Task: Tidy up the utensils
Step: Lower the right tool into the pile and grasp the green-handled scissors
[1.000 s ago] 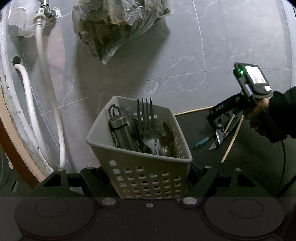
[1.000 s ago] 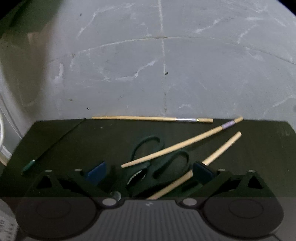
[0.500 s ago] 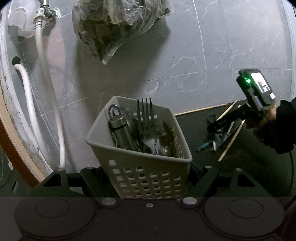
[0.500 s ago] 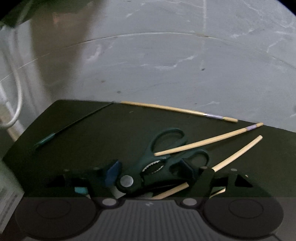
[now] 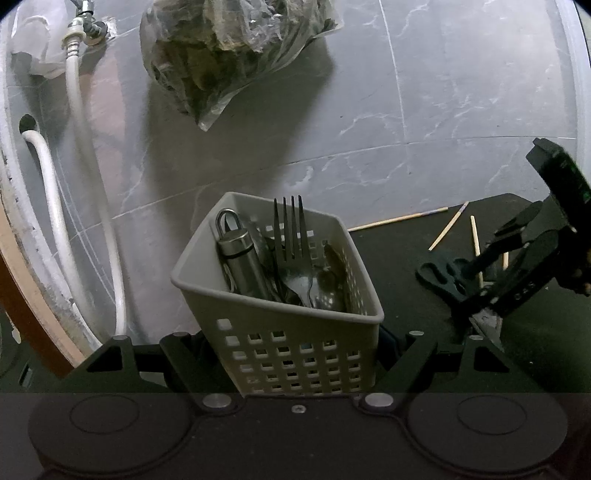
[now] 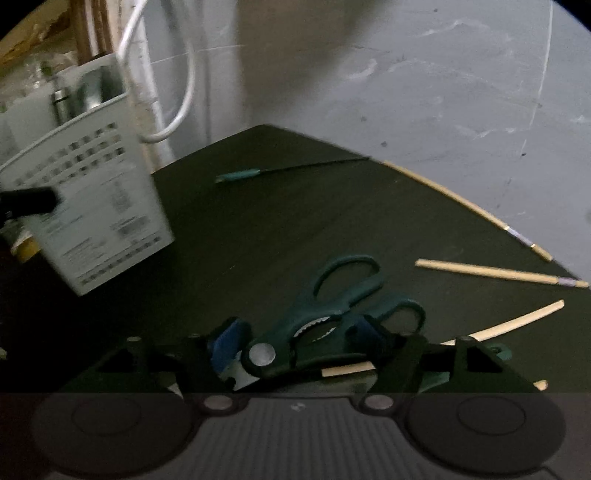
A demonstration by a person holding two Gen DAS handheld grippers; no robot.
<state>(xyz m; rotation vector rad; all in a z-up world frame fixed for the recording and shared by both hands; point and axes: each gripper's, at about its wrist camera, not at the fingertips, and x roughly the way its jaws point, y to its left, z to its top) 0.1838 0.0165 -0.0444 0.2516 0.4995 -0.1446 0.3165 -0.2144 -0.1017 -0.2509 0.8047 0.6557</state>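
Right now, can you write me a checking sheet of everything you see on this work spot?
Surface: dark mat on grey marbled tiles.
Job's things: holed basket holding a fork, a metal cylinder with a loop and other utensils; green scissors, loose chopsticks and a thin green-handled tool on the mat.
Clutter: clear plastic bag with something dark inside.
Grippers: left gripper shut on the basket; right gripper has just been closing, the scissors between its fingers, near the pivot.
Cables: white hoses at the left.
Surroundings: a tap fitting on the tiles; wooden edge at the far left.
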